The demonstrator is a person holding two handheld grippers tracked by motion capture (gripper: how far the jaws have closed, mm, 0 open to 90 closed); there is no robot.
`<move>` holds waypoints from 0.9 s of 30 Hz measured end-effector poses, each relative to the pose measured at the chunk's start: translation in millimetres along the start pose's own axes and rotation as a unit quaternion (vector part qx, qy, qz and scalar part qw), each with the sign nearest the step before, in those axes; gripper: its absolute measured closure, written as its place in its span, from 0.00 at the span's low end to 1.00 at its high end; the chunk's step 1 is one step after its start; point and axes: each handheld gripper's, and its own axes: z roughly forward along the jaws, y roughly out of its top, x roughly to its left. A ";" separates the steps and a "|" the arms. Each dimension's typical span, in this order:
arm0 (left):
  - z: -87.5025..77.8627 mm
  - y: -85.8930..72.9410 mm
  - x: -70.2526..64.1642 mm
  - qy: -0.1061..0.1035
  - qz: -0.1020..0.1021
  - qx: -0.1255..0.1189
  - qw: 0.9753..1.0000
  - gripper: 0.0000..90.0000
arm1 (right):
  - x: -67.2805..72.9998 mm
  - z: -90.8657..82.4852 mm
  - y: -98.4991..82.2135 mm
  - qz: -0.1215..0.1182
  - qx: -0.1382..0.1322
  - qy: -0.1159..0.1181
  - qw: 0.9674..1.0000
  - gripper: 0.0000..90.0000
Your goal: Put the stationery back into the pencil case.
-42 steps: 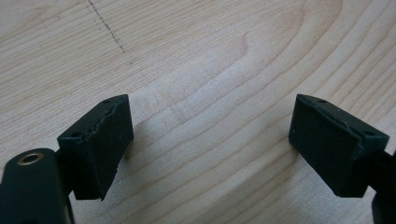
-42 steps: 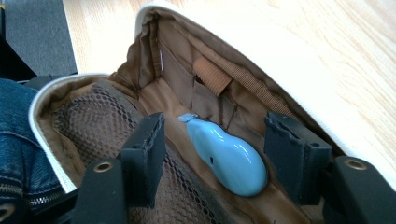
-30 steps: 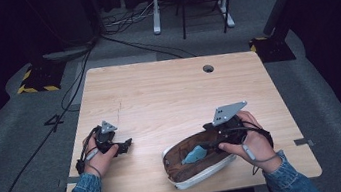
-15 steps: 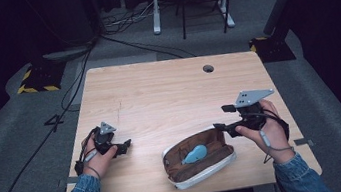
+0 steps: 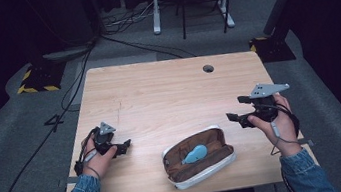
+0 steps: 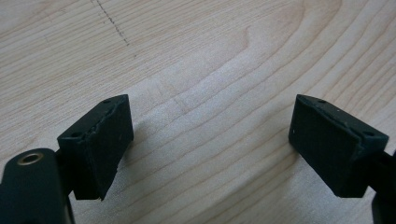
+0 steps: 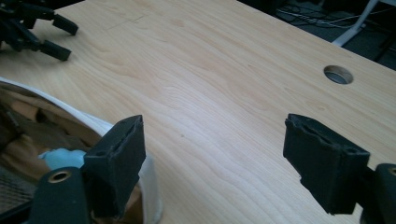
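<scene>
Both claws wide and empty: left claw [image 5: 124, 146] low over table [image 5: 168, 96], right claw [image 5: 237, 109] beside pouch [image 5: 198, 156].

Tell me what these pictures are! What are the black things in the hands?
A person sits at a wooden table and holds a grabbing tool in each hand: the left tool and the right tool. One picture looks down from above. The other two come from small cameras riding on the tools, so you see their black jaws up close. Both tools are open and hold nothing. On the table lies an open pouch, brown inside with a white edge, and a small blue thing sits in it.
</scene>
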 end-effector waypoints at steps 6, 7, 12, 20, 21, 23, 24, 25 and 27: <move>0.0 0.0 0.1 0.000 0.000 0.000 1.000 0.16 | -20.9 0.9 -13.7 0.026 -0.003 -0.019 0.999 0.24; 0.0 0.0 0.1 0.000 0.000 0.000 1.000 0.16 | -23.5 1.1 -15.7 0.030 -0.003 -0.021 0.999 0.24; -0.4 -0.6 -0.1 -0.001 -0.002 0.000 1.000 0.16 | -39.6 3.5 -28.3 0.051 0.002 -0.030 0.998 0.22; -1.1 -1.3 0.5 -0.002 0.000 0.000 1.000 0.16 | -64.7 9.7 -52.0 0.080 0.014 -0.050 0.995 0.19; -1.1 -1.3 0.5 -0.002 -0.001 0.000 1.000 0.16 | -67.2 10.2 -54.9 0.084 0.015 -0.052 0.995 0.19; -1.1 -1.2 0.6 -0.002 -0.001 0.000 1.000 0.16 | -71.8 11.4 -60.7 0.090 0.018 -0.060 0.994 0.19; -1.1 -1.1 0.7 -0.002 0.000 0.000 1.000 0.16 | -73.8 12.3 -63.5 0.091 0.020 -0.066 0.993 0.19; -0.9 -1.1 0.8 -0.002 -0.001 0.000 1.000 0.15 | -75.4 13.2 -66.2 0.094 0.024 -0.072 0.993 0.19; -0.5 -0.9 1.1 -0.001 0.001 -0.001 1.000 0.15 | -78.1 15.0 -70.7 0.096 0.031 -0.077 0.992 0.19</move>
